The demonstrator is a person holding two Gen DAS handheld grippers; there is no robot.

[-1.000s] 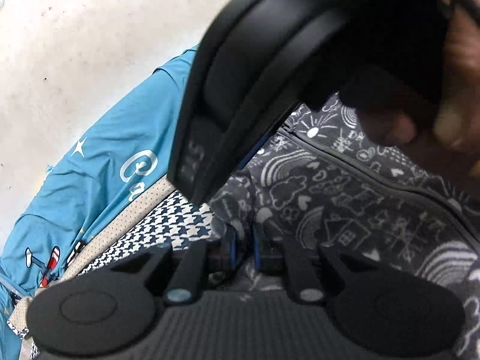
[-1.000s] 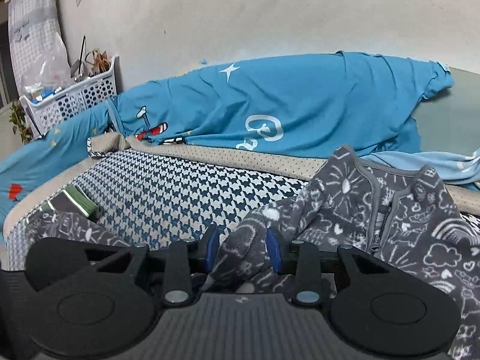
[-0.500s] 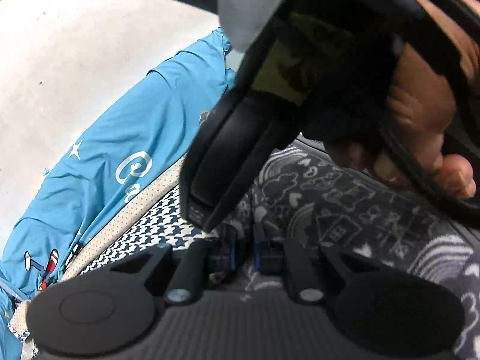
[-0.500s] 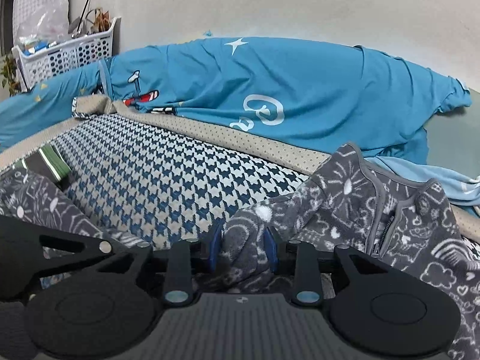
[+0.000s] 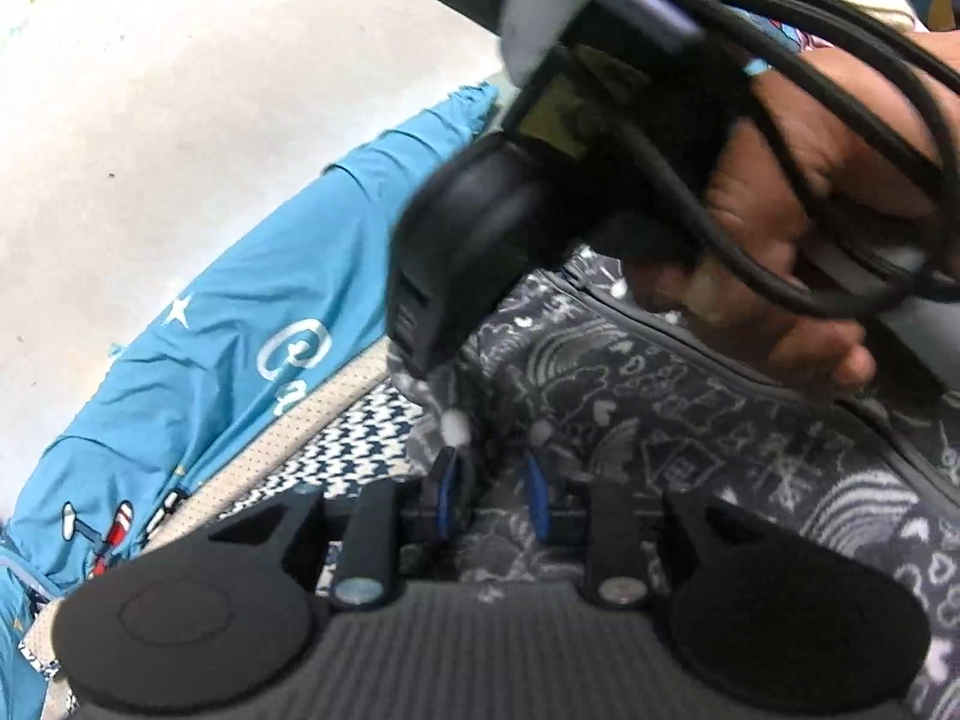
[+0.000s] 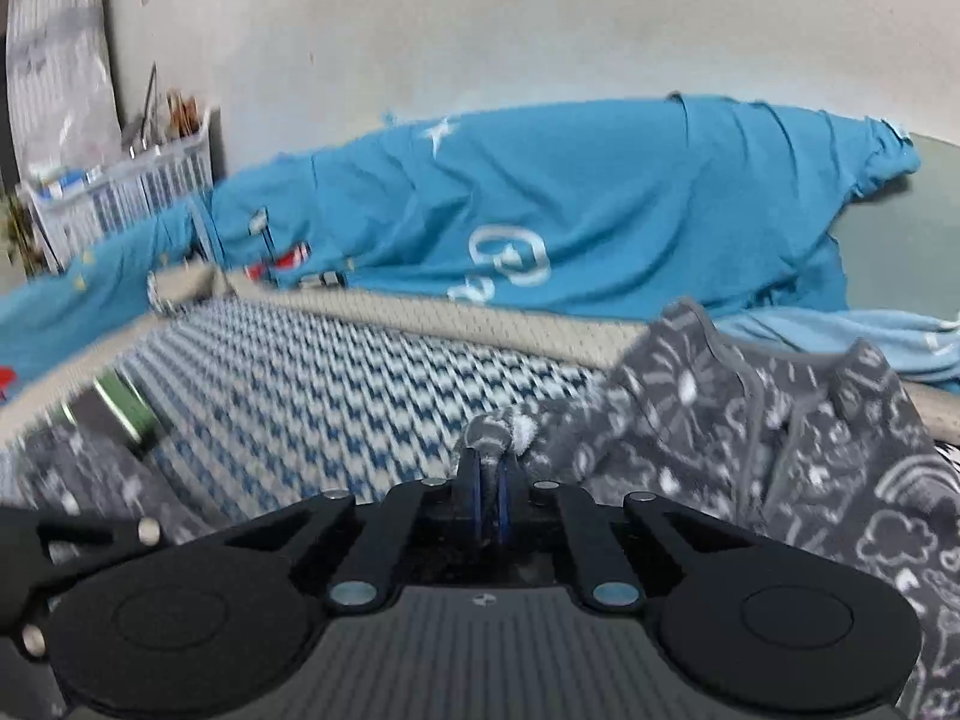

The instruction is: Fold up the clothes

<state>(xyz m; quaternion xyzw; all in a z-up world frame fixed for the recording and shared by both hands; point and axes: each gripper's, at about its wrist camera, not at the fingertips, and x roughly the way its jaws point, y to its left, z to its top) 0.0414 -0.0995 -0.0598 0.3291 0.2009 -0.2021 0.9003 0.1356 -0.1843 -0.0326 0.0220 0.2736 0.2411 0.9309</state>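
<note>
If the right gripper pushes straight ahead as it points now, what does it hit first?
The right gripper is shut on a fold of the grey fleece. Beyond that, it would probably meet the houndstooth cover, well before the blue shirt; depth is unclear.

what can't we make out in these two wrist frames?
- Left wrist view: the right gripper's fingertips, hidden behind its own body; most of the grey patterned garment is covered by the hand and cables.
- Right wrist view: motion blur smears the white basket; its contents are unreadable.
- The blue shirt print is creased, illegible.
</note>
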